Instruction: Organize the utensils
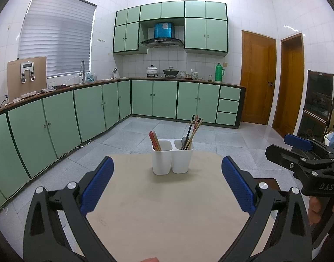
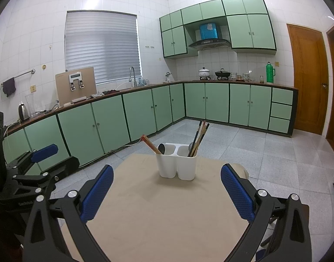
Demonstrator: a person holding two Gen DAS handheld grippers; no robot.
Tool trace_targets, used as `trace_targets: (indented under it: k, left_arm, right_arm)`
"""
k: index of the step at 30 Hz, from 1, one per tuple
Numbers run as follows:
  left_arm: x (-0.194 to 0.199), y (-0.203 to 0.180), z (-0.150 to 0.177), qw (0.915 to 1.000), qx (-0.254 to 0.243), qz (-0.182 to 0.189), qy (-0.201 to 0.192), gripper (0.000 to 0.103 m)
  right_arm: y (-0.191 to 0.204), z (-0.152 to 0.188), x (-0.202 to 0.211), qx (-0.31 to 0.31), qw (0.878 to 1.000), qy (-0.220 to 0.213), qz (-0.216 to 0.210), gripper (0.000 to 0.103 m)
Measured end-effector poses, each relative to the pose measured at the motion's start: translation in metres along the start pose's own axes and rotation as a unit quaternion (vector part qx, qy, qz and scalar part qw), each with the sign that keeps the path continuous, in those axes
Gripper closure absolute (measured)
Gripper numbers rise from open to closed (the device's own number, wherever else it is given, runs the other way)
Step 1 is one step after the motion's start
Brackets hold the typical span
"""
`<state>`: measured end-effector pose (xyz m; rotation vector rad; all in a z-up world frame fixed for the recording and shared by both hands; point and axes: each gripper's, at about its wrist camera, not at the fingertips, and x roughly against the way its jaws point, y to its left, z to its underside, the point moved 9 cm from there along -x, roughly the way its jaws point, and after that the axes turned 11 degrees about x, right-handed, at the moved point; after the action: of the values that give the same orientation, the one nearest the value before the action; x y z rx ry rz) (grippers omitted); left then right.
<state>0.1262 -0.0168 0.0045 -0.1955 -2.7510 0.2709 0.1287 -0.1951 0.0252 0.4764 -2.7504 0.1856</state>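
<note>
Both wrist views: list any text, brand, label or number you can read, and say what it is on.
"DAS": embossed on the black body of the right gripper, seen in the left wrist view.
Label on the blue range hood housing: too small and blurred to read.
Panel on the wooden board on the counter: no legible characters.
White utensil holder, chopsticks and table: no text visible.

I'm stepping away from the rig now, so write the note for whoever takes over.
Left gripper: jaws open, empty, held back from the caddy.
Right gripper: jaws open, empty, likewise.
White two-compartment caddy stands upright on the beige table.
Left compartment: red chopsticks and a dark spoon.
Right compartment: mixed chopsticks and a metal spoon.
No loose utensils are visible on the table. Whether sorting remains is unclear.
</note>
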Motion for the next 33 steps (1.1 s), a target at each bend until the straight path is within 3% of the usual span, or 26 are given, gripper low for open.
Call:
trace_targets:
  k: [33]
  left_arm:
    - [-0.0003, 0.0025, 0.0009, 1.0000, 0.003, 0.003, 0.003, 0.007]
  right_arm:
    - [0.0008, 0.0006, -0.0023, 0.001, 1.000, 0.002, 0.000, 0.006]
